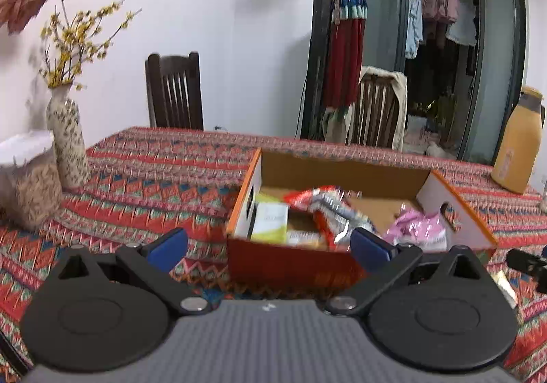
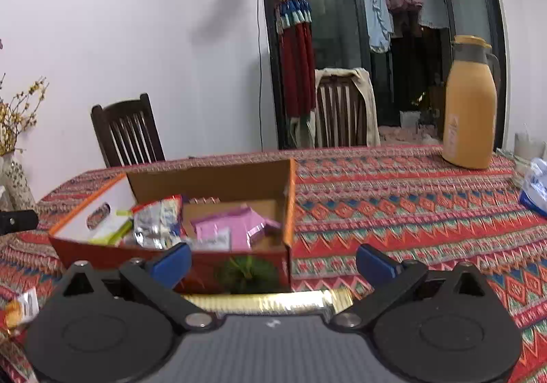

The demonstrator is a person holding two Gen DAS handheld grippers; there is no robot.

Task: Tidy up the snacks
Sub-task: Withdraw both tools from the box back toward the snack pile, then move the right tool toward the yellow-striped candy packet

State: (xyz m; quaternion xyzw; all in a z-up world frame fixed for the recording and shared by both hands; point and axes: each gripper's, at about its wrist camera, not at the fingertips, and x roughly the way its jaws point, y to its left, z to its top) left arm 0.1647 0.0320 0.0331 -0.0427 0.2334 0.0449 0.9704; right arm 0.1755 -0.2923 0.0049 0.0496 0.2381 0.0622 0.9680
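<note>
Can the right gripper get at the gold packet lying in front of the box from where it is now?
Probably yes. The right gripper is open, and the gold packet lies flat on the tablecloth just below and between its fingers, with nothing over it. The box sits close behind, so it should come down short of that wall.

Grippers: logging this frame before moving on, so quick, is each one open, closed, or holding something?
Left gripper: open, holding nothing, in front of the snack box.
Right gripper: open, holding nothing, above a gold packet.

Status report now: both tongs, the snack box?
Left tongs open, empty. Right tongs open, gold packet lying below. Snack box part filled. Nothing blocking.
</note>
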